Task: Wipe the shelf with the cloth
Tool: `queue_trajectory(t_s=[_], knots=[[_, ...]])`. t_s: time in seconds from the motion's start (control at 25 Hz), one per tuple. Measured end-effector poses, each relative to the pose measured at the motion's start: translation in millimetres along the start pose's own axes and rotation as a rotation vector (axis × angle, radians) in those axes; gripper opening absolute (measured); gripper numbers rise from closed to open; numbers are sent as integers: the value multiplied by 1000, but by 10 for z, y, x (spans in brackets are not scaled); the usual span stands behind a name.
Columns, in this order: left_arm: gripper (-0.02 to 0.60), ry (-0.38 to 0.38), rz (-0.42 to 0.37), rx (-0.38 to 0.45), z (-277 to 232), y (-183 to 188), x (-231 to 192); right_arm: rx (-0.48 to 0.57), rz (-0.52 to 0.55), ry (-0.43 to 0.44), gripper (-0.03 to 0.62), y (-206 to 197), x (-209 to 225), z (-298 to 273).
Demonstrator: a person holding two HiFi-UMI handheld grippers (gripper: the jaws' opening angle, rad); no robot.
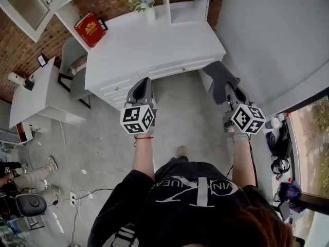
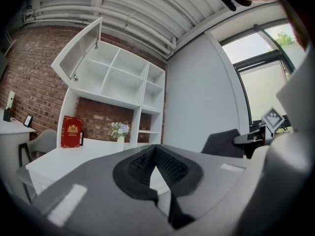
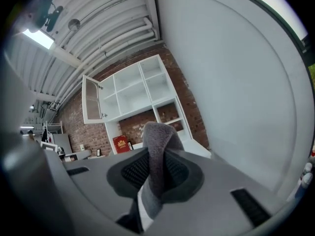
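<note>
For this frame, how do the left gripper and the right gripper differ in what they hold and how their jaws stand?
The right gripper is clamped on a grey cloth; the left gripper holds nothing. The left gripper's jaw tips meet, while the right gripper's jaws are held apart by the grey cloth. Both point toward the white shelf unit.

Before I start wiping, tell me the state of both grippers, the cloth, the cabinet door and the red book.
left gripper: shut, empty.
right gripper: shut on the grey cloth.
grey cloth: bunched between the jaws.
cabinet door: swung open.
red book: standing upright on the desk.
</note>
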State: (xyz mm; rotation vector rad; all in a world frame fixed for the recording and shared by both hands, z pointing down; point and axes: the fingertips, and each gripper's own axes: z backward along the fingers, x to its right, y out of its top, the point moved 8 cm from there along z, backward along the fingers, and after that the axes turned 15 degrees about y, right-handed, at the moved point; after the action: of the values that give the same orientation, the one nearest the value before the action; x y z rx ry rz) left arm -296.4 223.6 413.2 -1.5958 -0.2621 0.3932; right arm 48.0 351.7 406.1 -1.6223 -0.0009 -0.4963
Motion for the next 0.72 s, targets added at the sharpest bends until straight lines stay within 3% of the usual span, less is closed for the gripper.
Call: queue_trajectory(t_s=[0.72], knots=[[11, -10, -16, -43, -881, -167, -30, -13, 17, 13, 60, 113, 562, -800]])
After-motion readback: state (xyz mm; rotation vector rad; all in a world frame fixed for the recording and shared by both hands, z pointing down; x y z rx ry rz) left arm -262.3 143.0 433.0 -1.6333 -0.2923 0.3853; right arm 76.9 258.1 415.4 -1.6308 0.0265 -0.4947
